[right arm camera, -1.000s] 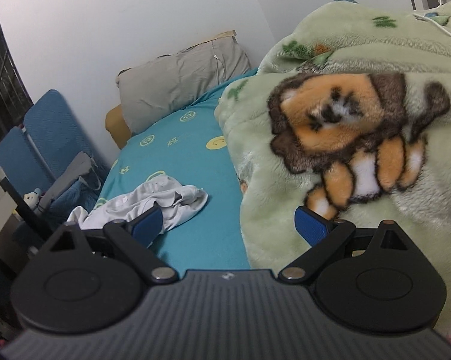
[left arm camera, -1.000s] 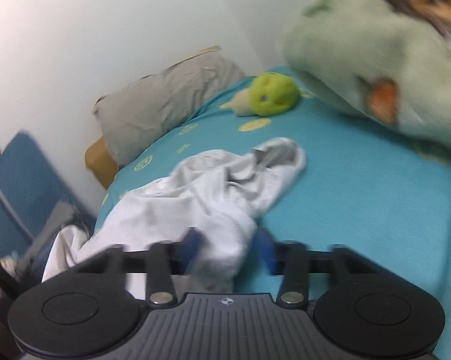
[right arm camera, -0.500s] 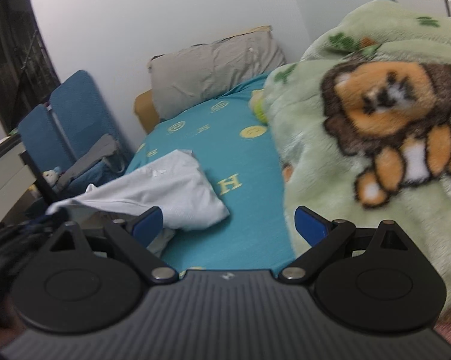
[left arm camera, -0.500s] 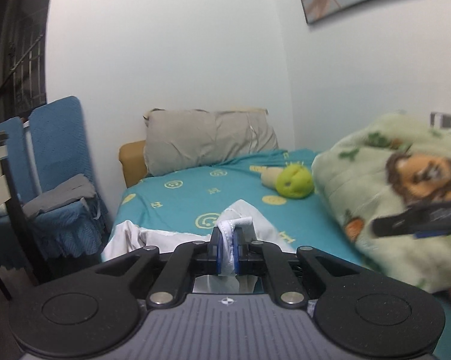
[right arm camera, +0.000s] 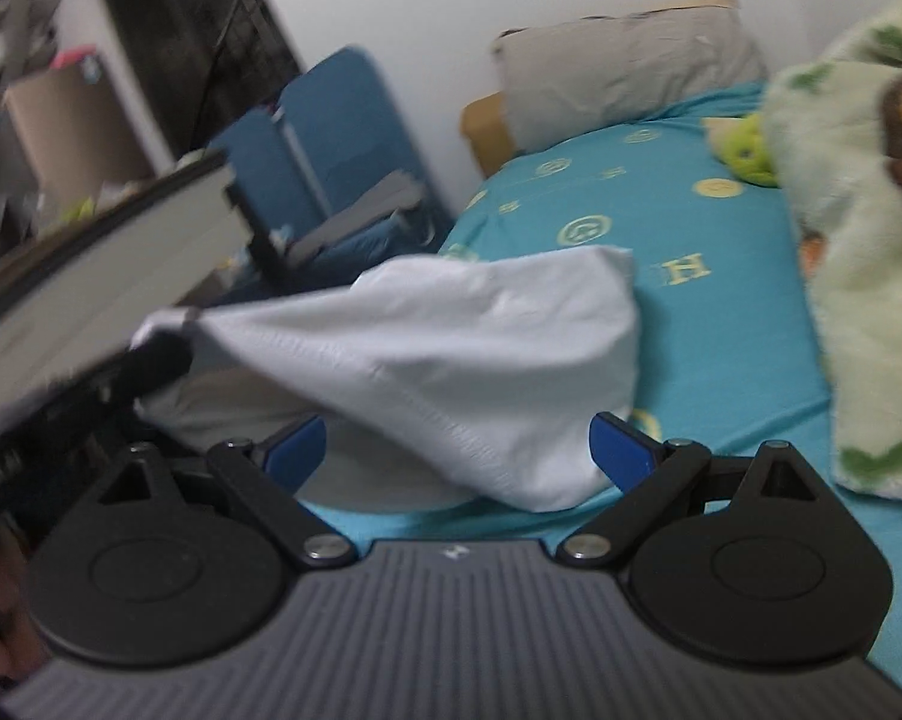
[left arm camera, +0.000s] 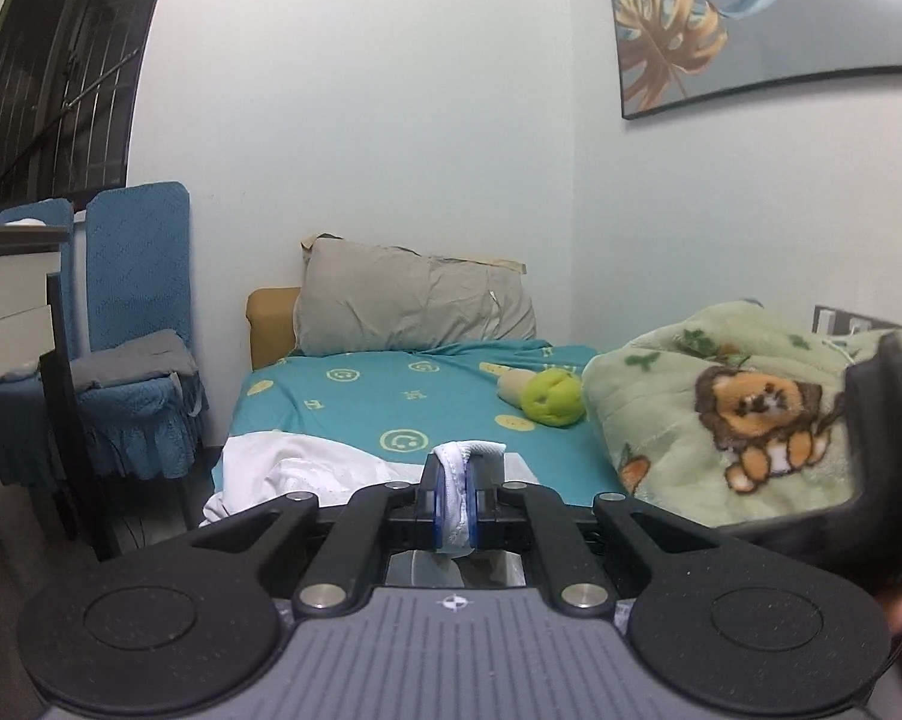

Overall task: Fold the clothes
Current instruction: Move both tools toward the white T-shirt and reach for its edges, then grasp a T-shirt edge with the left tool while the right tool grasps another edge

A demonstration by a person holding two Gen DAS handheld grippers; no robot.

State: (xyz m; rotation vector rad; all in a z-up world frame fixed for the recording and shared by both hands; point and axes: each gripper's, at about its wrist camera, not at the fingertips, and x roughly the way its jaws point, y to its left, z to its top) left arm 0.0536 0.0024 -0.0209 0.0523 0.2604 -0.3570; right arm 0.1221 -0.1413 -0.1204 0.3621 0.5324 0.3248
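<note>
A white garment lies on the teal bed sheet and is pulled up to the left. My left gripper is shut on its hem, and the rest of the garment hangs over the bed's near left corner. In the right wrist view the left gripper holds the cloth's stretched tip at the left. My right gripper is open and empty, low in front of the lifted cloth. Its body shows blurred at the right of the left wrist view.
A grey pillow leans at the bed's head. A green plush toy lies on the sheet. A green lion blanket is heaped on the right. Blue chairs and a white desk stand left of the bed.
My left gripper closed on the garment's hem and lifted it up and left, stretching the cloth. My right gripper swung left and down toward the cloth, still open.
</note>
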